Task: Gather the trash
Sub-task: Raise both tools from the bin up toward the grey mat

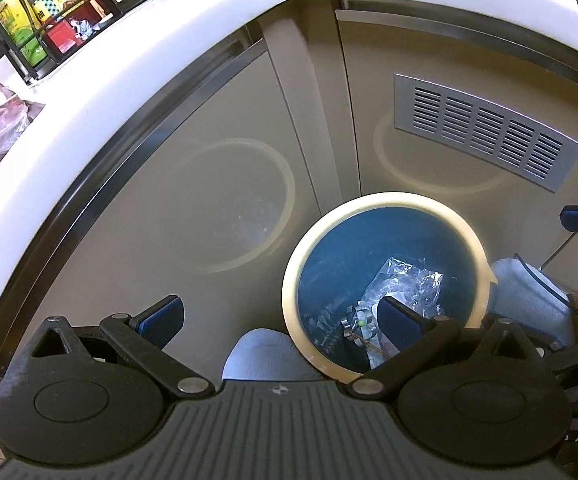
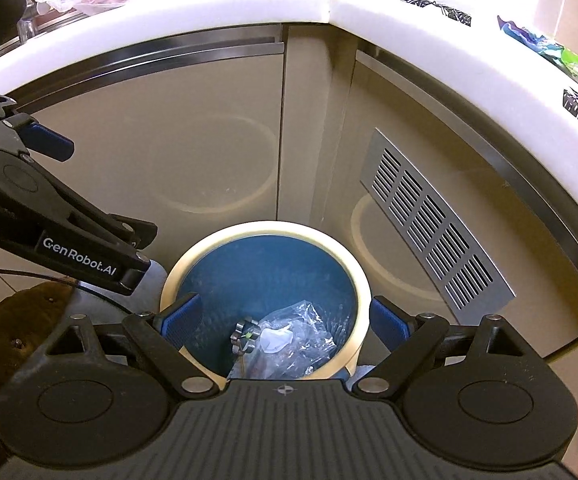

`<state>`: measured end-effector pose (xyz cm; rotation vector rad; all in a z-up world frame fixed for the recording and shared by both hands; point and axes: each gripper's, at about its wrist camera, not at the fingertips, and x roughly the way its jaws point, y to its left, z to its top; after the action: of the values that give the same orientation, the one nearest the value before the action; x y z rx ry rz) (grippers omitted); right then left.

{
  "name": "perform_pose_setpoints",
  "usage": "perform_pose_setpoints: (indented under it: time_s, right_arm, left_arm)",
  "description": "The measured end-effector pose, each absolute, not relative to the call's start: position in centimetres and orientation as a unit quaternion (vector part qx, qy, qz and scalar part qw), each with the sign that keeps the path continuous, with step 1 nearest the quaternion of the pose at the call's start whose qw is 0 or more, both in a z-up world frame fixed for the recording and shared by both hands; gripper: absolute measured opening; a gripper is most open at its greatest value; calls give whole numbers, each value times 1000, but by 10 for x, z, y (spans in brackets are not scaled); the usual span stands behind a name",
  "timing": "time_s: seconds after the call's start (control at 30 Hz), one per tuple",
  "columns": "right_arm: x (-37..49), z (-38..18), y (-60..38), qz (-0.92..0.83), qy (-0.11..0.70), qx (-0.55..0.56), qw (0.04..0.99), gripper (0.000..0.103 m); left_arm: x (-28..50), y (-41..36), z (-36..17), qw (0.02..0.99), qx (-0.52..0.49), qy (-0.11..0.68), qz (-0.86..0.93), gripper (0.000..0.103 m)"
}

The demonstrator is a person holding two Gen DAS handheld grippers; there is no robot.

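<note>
A blue bin with a cream rim stands on the floor in the inner corner of the cabinets, below the white counter. Clear plastic trash and a small metal piece lie at its bottom. The right gripper hovers over the bin, jaws spread and empty. The left gripper hangs beside it, jaws also spread, one finger over the bin's mouth. A vent sits in the right cabinet door.
</note>
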<state>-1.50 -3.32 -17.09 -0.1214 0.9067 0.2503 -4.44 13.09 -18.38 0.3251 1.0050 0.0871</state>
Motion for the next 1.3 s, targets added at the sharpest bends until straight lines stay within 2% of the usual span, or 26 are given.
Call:
perform_pose_setpoints:
  time_s: [0.47,0.73,1.0,1.13,1.3]
  right_arm:
    - [-11,-175,-34,122,442,-52,887,92]
    - [-9,-158,-46,102,404,-39,908,92]
    - [-4,-93,-99,62,296,27,953,92]
    - [4,-56,-142,30,215,85,972,99]
    - [34,-31,-199,-48,160,136,977,100]
  left_arm:
    - [-45,135,-185,865,151,476,43,103]
    - [-38,141,-168,871,147,467,45,103]
    - [-27,140,-116,899,147,408,62,103]
    - [-14,139,-88,911,137,384,69,103]
    - [11,136,-61,918,115,373,67,103]
